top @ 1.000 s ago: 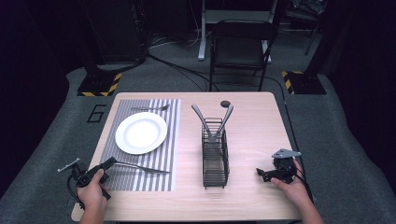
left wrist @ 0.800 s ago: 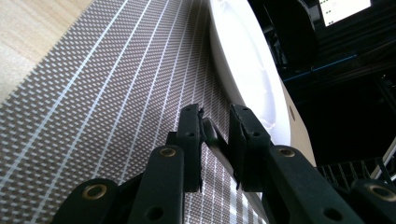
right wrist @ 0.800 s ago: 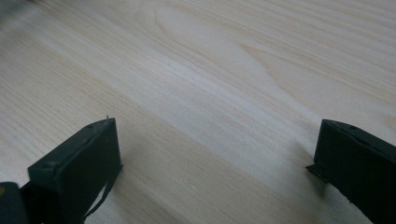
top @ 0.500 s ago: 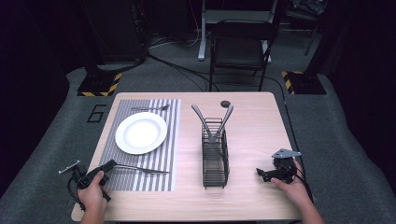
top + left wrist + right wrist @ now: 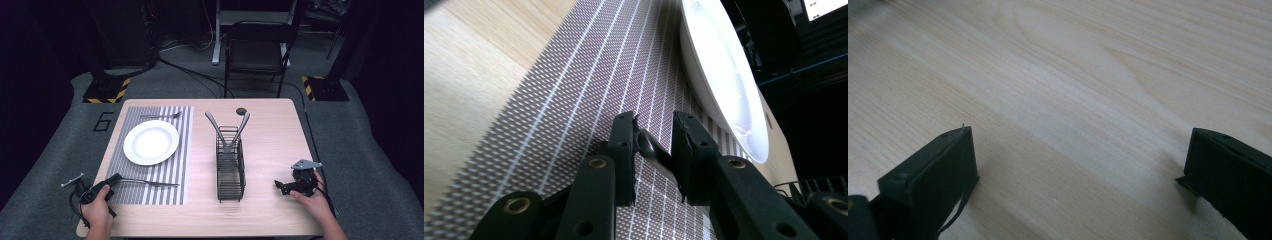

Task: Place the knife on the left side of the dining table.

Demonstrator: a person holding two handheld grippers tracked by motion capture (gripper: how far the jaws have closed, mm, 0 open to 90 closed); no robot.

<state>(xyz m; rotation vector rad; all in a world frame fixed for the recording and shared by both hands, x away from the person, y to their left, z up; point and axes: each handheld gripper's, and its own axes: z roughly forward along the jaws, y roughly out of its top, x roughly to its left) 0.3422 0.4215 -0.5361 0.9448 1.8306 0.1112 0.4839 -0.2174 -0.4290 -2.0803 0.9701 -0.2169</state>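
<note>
Left gripper view: my left gripper [image 5: 654,145] clenched on knife [image 5: 655,154] handle, near edge of placemat [image 5: 574,100]. Steel: light, stiff, slippery; I'd grip mid-handle. Right gripper [image 5: 1078,170] spread, empty, on table [image 5: 1073,75].

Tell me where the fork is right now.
In the high view the fork lies flat at the far end of the striped placemat, just beyond the white plate, on the table's left half and left of the wire caddy.

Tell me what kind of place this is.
Probably a lab or studio set up for recording: a wooden table holds a place setting, around it dark walls, floor cables, hazard-striped stand bases and a folding chair.
</note>
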